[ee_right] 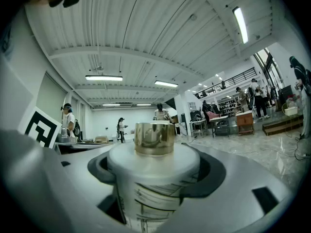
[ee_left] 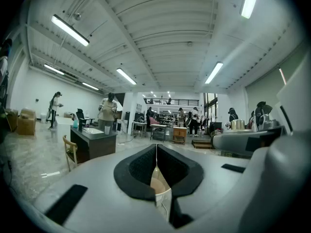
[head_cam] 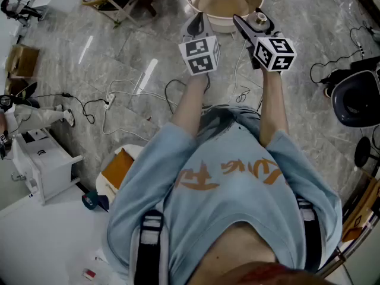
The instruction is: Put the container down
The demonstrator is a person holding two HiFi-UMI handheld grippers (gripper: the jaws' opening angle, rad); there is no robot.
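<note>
A white container [ee_right: 151, 178], its side printed with thin dark lines and its top closed by a shiny gold cap [ee_right: 154, 138], sits clamped between the wide-set jaws of the right gripper [head_cam: 255, 27]. It is held up in the air, cap pointing away from the person [head_cam: 231, 183] in a pale blue shirt. What is inside it cannot be seen. In the head view it shows against the near rim of a broad, pale round basin [head_cam: 196, 6] above a grey marble floor [head_cam: 119, 58]. The basin's inside looks tan; whether that is a filling cannot be told. The left gripper [ee_left: 156, 154], just beside the right one, carries nothing. Its dark jaws are pressed together, a sliver of the basin's rim showing below them.
</note>
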